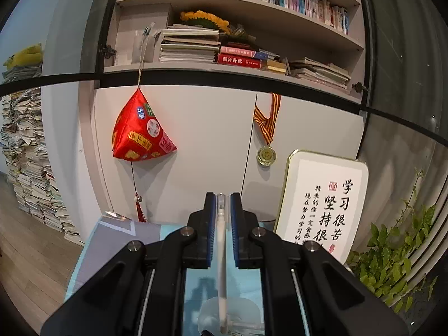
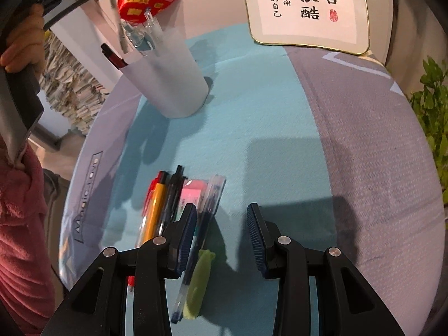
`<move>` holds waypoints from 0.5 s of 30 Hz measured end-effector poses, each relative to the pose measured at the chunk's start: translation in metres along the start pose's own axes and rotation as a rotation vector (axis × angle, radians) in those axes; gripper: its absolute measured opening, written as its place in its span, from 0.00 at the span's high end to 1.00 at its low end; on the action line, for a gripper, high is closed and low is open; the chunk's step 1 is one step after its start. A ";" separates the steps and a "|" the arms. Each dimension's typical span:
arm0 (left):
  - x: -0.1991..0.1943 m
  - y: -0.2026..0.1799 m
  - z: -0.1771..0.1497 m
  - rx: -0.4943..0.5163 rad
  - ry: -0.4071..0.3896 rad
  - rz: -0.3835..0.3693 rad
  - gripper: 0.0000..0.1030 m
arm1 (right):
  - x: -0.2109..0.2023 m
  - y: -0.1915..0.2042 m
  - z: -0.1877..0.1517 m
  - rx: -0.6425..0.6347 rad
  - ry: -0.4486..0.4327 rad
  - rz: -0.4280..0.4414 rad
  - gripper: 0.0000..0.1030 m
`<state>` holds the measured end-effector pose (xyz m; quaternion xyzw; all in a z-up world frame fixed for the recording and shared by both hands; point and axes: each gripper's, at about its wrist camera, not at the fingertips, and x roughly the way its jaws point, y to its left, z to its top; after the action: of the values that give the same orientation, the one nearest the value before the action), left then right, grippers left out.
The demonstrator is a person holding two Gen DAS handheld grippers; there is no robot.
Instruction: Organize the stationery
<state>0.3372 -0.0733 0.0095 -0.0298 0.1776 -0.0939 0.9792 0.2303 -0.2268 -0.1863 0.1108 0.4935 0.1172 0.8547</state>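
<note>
Your right gripper (image 2: 221,235) hangs low over the mat (image 2: 252,128) with jaws wide apart, gripping nothing. Just under and left of it lies the loose pile: a green pen (image 2: 198,282) and a clear pen (image 2: 204,224) side by side between the jaws' left edge, then a pink eraser (image 2: 191,193), a black pen (image 2: 172,196), a yellow pen (image 2: 154,212), and a red one mostly hidden beneath. All lie flat on the teal part of the mat, bunched together and touching.

Farther out, the white cup (image 2: 168,75) stands upright on the mat, well apart from the pile, with several pens (image 2: 151,33) sticking out of it.

Your left gripper (image 1: 224,198) is clamped on a white pen (image 1: 221,252), held along the fingers, tip end pointing forward past the fingertips. It sits above the cup (image 1: 224,316), whose rim shows blurred at the bottom of the left view.

Beyond: a framed sign (image 1: 324,204) leaning at the mat's back edge, a plant (image 1: 392,257) beside it, a red pouch (image 1: 140,131) and a medal (image 1: 266,155) hanging on the cabinet, and bookshelves (image 1: 224,42) above.
</note>
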 end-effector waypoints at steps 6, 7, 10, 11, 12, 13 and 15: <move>0.003 -0.001 -0.025 0.016 0.045 -0.017 0.92 | 0.002 0.001 0.000 -0.005 0.006 -0.006 0.64; 0.003 0.000 -0.029 0.018 0.052 -0.015 0.92 | 0.002 0.001 0.001 -0.004 0.006 -0.009 0.64; 0.005 0.003 -0.041 0.027 0.082 -0.016 0.92 | 0.001 0.001 0.000 -0.003 0.005 -0.011 0.64; 0.005 0.004 -0.043 0.025 0.089 -0.015 0.92 | 0.001 0.001 0.000 -0.002 0.005 -0.010 0.64; 0.005 0.007 -0.046 0.020 0.097 -0.015 0.92 | 0.000 0.001 0.000 -0.001 0.005 -0.011 0.64; 0.005 0.008 -0.047 0.014 0.104 -0.017 0.92 | 0.000 0.001 0.000 0.000 0.005 -0.010 0.64; 0.004 0.013 -0.052 0.002 0.125 -0.027 0.92 | -0.001 0.001 -0.001 0.001 0.004 -0.011 0.64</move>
<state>0.3247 -0.0631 -0.0420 -0.0250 0.2378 -0.1088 0.9649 0.2287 -0.2261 -0.1859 0.1083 0.4956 0.1124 0.8544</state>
